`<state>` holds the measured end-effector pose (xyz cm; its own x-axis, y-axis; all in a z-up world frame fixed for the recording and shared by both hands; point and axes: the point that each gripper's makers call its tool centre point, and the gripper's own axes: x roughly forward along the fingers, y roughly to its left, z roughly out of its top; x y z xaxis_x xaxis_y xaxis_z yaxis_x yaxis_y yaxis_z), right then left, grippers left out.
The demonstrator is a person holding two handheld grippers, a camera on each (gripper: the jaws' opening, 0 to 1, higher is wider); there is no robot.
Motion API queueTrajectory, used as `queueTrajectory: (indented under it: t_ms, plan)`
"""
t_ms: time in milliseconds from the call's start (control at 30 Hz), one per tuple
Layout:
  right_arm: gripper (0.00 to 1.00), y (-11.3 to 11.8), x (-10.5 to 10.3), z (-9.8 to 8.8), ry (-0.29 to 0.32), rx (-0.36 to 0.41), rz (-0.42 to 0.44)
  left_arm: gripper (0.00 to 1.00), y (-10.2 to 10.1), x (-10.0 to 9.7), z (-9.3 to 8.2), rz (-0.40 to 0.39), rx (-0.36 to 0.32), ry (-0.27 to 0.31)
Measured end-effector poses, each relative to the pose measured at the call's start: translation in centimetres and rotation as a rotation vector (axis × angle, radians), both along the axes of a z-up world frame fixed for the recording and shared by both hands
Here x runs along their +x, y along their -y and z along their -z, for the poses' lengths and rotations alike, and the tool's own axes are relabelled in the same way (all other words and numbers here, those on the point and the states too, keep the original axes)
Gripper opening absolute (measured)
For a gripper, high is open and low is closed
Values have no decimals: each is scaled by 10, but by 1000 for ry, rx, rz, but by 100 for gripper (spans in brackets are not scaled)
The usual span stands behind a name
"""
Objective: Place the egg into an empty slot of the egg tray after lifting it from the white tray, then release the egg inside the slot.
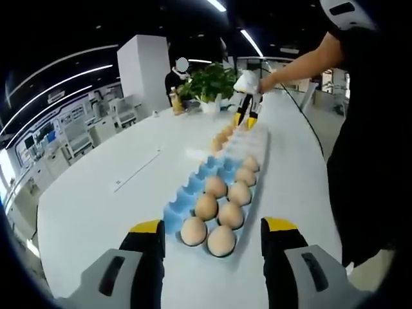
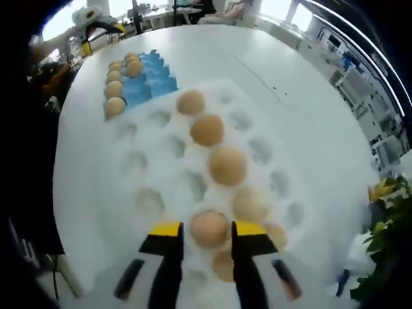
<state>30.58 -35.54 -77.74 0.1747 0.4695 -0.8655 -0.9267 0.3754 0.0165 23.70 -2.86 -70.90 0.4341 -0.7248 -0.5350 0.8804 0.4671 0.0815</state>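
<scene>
The blue egg tray lies just ahead of my left gripper, which is open and empty above the tray's near end; several brown eggs fill its right-hand rows. Beyond it lies the white tray. A person's hand holds my right gripper pointing down over the tray's far end. In the right gripper view, my right gripper is shut on one brown egg at the near end of the white tray. Several more eggs sit in that tray. The blue egg tray and my left gripper show beyond it.
Both trays lie on a long white table. A potted plant and a yellow bottle stand at its far end, where a person stands. The sleeve and body of the person holding the grippers are on the right.
</scene>
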Motion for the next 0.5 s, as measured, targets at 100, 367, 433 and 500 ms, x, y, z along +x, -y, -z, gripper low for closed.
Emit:
queueTrajectory:
  t_ms: [100,367,433,500]
  plan:
    - [28,15,4,-2,8,-19,22,61,-2,0,0,-4,1,0]
    - [26,78,18,12,45,-259,-10,60,0,-2,-1,-10,2,-1]
    - [27,80,17,16,48,-300,-64,60,0,-3,-1,-14,6,-3]
    - [27,77,21,15,39,-294,-54,60,-1,-2,-2,-18,7,0]
